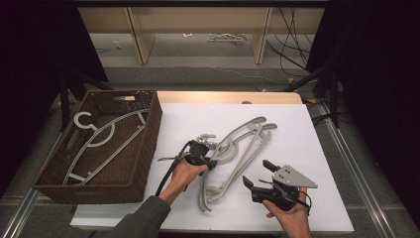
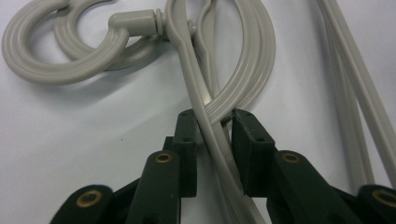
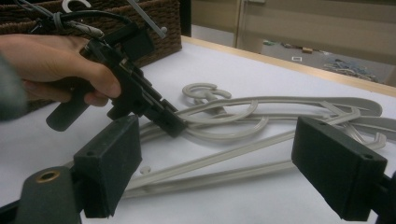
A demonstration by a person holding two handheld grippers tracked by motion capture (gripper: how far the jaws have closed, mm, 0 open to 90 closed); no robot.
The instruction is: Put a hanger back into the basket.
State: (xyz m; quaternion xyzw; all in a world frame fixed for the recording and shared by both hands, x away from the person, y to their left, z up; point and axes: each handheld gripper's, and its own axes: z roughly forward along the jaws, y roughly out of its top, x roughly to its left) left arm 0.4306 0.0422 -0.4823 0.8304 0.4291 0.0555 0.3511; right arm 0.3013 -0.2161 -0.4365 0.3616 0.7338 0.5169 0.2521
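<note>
Several grey plastic hangers point(image 1: 243, 143) lie tangled on the white table point(image 1: 297, 124), their hooks point(image 2: 65, 51) pointing toward the basket. My left gripper point(image 1: 214, 159) reaches down into the pile near the hooks. In the left gripper view its pads point(image 2: 187, 135) press on a hanger arm point(image 2: 205, 119) where it crosses a ribbed curved one. The right gripper view shows that gripper point(image 3: 172, 122) from the side, its tips on the hanger pile point(image 3: 261, 109). My right gripper point(image 1: 257, 172) is held above the table's front right, open, with nothing between its jaws point(image 3: 217, 163).
A brown wicker basket point(image 1: 151, 130) stands at the left edge of the table, with a grey hanger point(image 1: 101, 138) lying inside it. Beyond the table are a wooden frame and floor cables. Black drapes close both sides.
</note>
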